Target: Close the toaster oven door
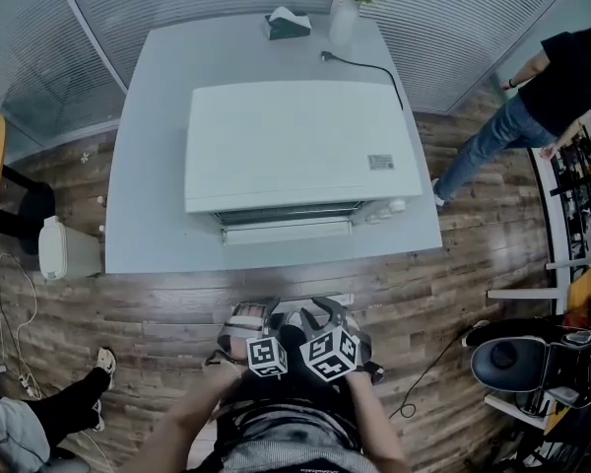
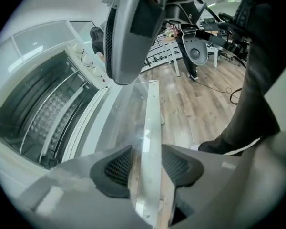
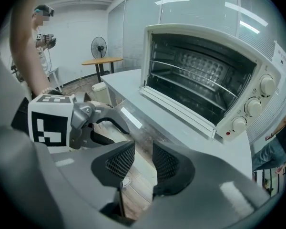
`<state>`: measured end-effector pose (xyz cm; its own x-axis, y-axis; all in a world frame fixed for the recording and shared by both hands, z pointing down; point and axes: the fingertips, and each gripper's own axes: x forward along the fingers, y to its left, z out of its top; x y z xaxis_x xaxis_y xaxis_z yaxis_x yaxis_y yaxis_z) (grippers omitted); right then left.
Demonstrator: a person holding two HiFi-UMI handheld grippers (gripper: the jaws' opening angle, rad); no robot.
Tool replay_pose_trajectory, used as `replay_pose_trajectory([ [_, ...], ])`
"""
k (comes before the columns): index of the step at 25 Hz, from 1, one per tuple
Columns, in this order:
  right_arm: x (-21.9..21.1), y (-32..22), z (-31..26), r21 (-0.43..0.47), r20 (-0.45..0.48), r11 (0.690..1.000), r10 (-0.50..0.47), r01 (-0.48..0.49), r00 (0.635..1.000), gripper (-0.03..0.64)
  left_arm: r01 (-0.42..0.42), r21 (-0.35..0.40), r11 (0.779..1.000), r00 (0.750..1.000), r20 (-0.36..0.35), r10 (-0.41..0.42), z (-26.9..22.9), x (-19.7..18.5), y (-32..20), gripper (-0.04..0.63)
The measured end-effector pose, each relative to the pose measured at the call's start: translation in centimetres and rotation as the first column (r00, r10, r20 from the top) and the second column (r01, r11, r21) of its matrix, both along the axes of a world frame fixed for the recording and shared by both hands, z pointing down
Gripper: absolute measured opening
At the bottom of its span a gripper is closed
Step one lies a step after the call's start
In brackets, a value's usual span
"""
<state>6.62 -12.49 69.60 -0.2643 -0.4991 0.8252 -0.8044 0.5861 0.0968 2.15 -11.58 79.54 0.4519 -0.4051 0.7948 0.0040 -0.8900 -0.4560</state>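
The white toaster oven (image 1: 295, 141) stands on a grey table (image 1: 148, 166) with its glass door (image 2: 128, 123) folded down towards me. Racks show in the open cavity (image 3: 200, 80). My left gripper (image 2: 145, 163) straddles the door's white front edge (image 2: 151, 128); the edge runs between the open jaws with slim gaps at the pads. My right gripper (image 3: 144, 163) hovers just beside it, open, with only floor seen between its pads. In the head view both grippers, left (image 1: 248, 321) and right (image 1: 325, 318), sit below the table's front edge, side by side.
A tissue box (image 1: 288, 23), a vase of flowers (image 1: 345, 8) and the power cord (image 1: 364, 67) lie behind the oven. A white bin (image 1: 67, 249) stands left of the table. A person (image 1: 542, 97) stands at the right, with an office chair (image 1: 517, 363) nearer.
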Motion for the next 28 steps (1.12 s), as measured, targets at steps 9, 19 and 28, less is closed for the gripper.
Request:
replay_pose_trajectory([
  [9,0.3,0.4,-0.5,0.011,0.013,1.000,-0.016,0.015,1.000,0.124,0.012,-0.035,0.999,0.999,-0.052,-0.014,-2.1,-0.2,1.0,0.144],
  [19,0.2,1.8,-1.8,0.034,0.050,0.997,-0.073,0.071,0.996,0.150,0.037,-0.003,0.999,0.989,-0.146,-0.038,-7.3,-0.5,1.5,0.124],
  [28,-0.6,2.5,-4.3,0.101,0.001,0.975,-0.198,0.197,0.980,0.160,0.102,-0.001,0.995,0.969,-0.226,-0.100,-11.7,-0.7,1.1,0.104],
])
